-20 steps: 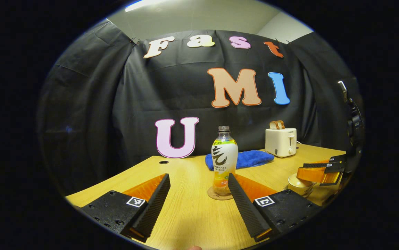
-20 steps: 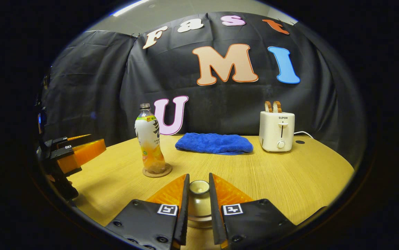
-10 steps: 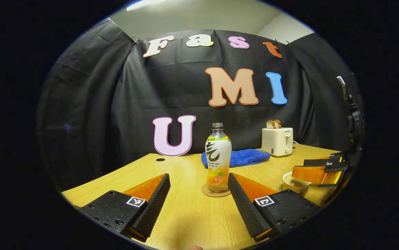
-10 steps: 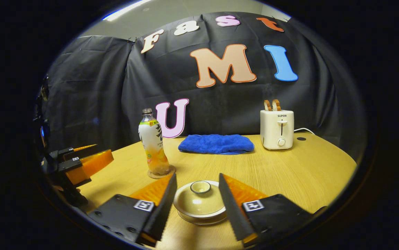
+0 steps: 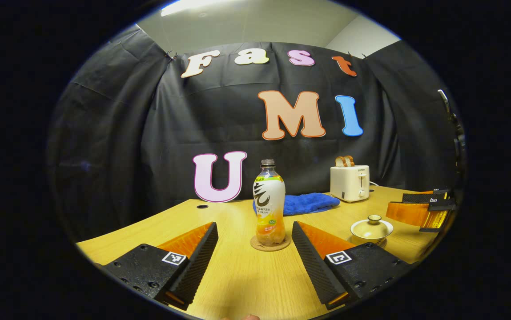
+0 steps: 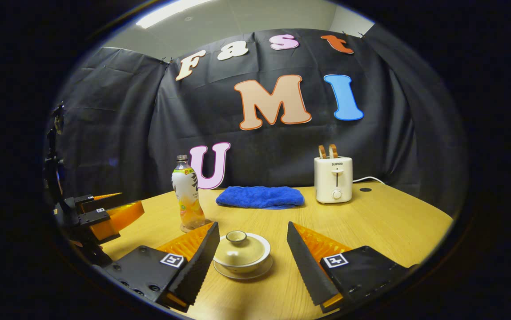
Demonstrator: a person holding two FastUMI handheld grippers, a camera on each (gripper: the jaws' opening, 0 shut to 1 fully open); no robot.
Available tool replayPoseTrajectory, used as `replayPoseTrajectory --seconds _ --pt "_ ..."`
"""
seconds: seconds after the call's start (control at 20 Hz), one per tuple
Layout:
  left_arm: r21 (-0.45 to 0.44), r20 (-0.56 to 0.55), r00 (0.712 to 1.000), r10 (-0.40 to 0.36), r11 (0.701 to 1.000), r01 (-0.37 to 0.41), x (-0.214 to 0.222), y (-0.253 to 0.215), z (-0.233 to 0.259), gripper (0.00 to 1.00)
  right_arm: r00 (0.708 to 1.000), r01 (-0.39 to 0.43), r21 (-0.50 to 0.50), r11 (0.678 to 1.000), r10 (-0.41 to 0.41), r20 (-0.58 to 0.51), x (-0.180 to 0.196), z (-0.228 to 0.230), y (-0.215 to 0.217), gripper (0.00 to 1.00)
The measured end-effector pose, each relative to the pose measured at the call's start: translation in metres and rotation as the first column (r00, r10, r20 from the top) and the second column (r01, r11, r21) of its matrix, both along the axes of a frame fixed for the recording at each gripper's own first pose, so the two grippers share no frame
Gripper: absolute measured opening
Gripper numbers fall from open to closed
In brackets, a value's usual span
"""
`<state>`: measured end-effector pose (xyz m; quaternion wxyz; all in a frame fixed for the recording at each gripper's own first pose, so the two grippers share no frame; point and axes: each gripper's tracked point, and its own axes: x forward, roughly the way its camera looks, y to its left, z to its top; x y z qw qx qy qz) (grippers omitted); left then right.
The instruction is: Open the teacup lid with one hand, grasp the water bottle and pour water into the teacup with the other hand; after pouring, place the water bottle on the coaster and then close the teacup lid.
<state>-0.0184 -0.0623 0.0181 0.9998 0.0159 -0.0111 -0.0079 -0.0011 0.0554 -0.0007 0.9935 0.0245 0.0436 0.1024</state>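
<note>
Holding my right gripper (image 6: 251, 249) spread wide, I gripped nothing; the lidded teacup (image 6: 241, 256) sat untouched between its fingers. My left gripper (image 5: 255, 249) also gaped empty before the water bottle (image 5: 269, 204).

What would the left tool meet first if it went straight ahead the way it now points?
Most likely the water bottle, standing upright on its coaster between the left tool's open fingers; the depth to it is unclear.

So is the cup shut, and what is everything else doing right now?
Teacup lid: on the teacup, shut.
Water bottle: upright on the coaster, cap off.
Toaster: two bread slices sticking up.
Blue towel: folded, lying flat.
Left gripper: open, holding nothing.
Right gripper: open, either side of the teacup.
</note>
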Motion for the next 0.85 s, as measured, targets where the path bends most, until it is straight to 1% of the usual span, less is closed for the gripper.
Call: replayPoseTrajectory --seconds 0.2,0.25,0.3,0.35,0.45,0.55,0.6,0.65,0.75,0.85 --pt "-0.026 -0.011 1.0 -0.029 0.999 0.029 -0.008 -0.006 -0.009 0.98 0.999 0.031 -0.008 0.999 -0.031 0.009 -0.013 -0.002 -0.009 0.96" --pt "-0.034 -0.018 0.999 -0.035 0.999 0.034 -0.008 -0.006 -0.013 0.98 0.999 0.033 -0.007 0.999 -0.033 0.011 -0.014 -0.003 -0.009 0.94" --pt "-0.041 -0.03 0.999 -0.04 0.998 0.039 -0.009 -0.007 -0.018 0.98 0.999 0.035 -0.009 0.999 -0.035 0.012 -0.016 -0.004 -0.009 0.94" --pt "-0.034 -0.038 0.999 -0.036 0.999 0.035 -0.01 -0.005 -0.019 0.98 0.999 0.036 -0.012 0.999 -0.036 0.014 -0.017 -0.005 -0.009 0.96" --pt "-0.036 -0.024 0.999 -0.039 0.999 0.038 -0.01 -0.006 -0.016 0.98 0.999 0.038 -0.016 0.999 -0.038 0.007 -0.016 -0.01 -0.008 0.94" --pt "-0.029 -0.035 0.999 -0.034 0.999 0.033 -0.01 -0.004 -0.019 0.98 0.999 0.036 -0.017 0.999 -0.036 -0.003 -0.018 -0.013 -0.006 0.96" --pt "-0.03 -0.031 0.999 -0.032 0.999 0.032 -0.01 -0.004 -0.017 0.98 0.999 0.038 -0.015 0.999 -0.038 0.009 -0.019 -0.01 -0.005 0.96" --pt "-0.029 -0.027 0.999 -0.034 0.999 0.033 -0.011 -0.004 -0.017 0.98 0.999 0.039 -0.015 0.999 -0.039 0.018 -0.02 -0.011 -0.006 0.94" --pt "-0.029 -0.022 0.999 -0.035 0.999 0.034 -0.011 -0.005 -0.016 0.98 0.998 0.048 -0.015 0.999 -0.048 0.031 -0.021 -0.007 -0.007 0.96" --pt "-0.029 -0.025 0.999 -0.032 0.999 0.032 -0.01 -0.004 -0.017 0.98 0.996 0.056 -0.018 0.998 -0.055 0.064 -0.024 -0.003 -0.008 0.94"
